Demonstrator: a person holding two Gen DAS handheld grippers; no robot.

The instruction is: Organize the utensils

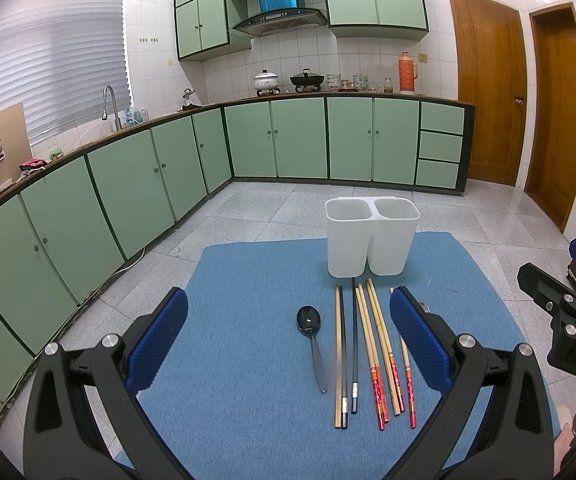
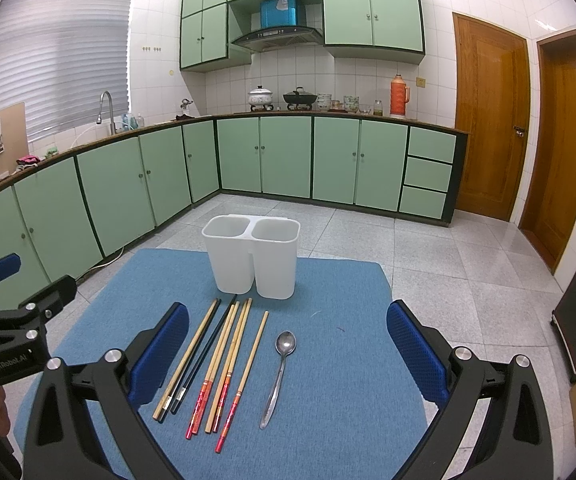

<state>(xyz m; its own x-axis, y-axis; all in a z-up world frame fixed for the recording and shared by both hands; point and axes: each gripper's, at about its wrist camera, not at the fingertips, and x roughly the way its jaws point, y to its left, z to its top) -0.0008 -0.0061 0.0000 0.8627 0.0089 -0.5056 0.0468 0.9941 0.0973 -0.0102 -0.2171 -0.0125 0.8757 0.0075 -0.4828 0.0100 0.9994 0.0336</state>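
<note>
Nothing is sorted yet, I judge; both cups of my white two-compartment holder (image 2: 252, 258) at frame centre look empty; chopsticks (image 2: 216, 364) and spoon (image 2: 280, 376) lie below it on the blue mat (image 2: 347, 380); my left gripper (image 1: 288, 344) and right gripper (image 2: 288, 352) hover spread wide, holding nothing.

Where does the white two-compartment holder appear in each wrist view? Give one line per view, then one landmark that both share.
Left wrist view: the white holder stands right of centre, near the far edge of the blue mat.
Right wrist view: the holder stands just left of centre, again near the mat's far edge.
Shared landmark: the row of chopsticks lying just in front of it.
</note>
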